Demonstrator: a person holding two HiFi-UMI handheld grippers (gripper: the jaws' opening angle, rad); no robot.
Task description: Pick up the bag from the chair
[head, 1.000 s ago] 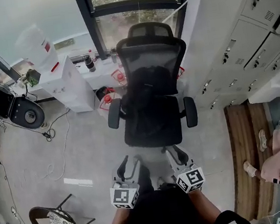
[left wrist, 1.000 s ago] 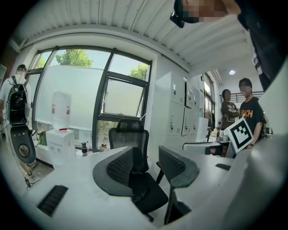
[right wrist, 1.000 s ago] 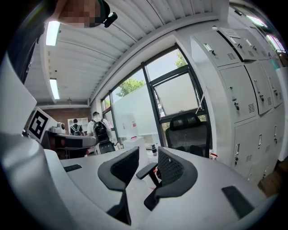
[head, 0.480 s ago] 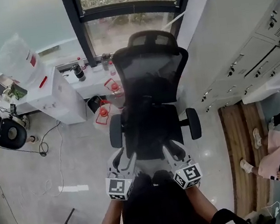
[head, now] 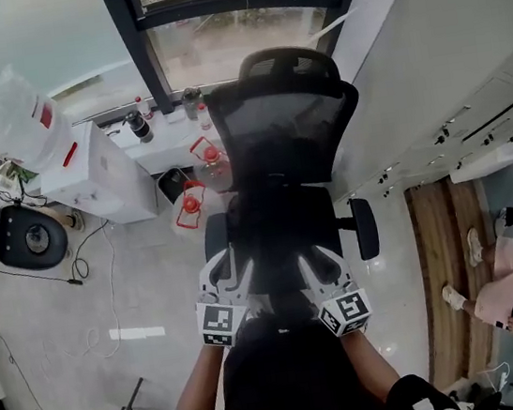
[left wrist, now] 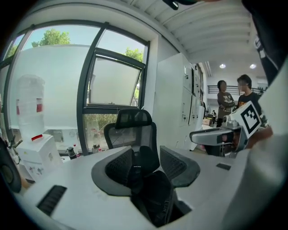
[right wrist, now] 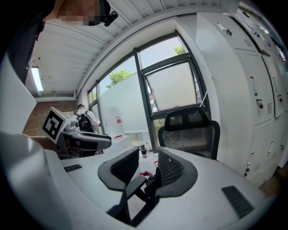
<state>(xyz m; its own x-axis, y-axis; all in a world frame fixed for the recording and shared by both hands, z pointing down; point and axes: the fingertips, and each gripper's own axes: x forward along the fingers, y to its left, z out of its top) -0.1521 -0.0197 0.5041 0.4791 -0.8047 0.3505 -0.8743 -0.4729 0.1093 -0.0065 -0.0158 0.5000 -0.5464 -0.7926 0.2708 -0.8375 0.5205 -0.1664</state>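
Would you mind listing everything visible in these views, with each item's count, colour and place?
office chair: one, black, centre, before the window
bag: one, black, on the chair's seat
lockers: one bank, white, right wall
cabinet: one, white, left of the chair
jugs: two, red-capped, floor between cabinet and chair
bottles: at least two, dark, window ledge
bystanders: two, dark tops, far right past the lockers
left gripper: one, grey-white, over the seat's front; jaws apart, just been opening, bag between them, unpressed
right gripper: one, grey-white, beside it; jaws apart, gripping nothing
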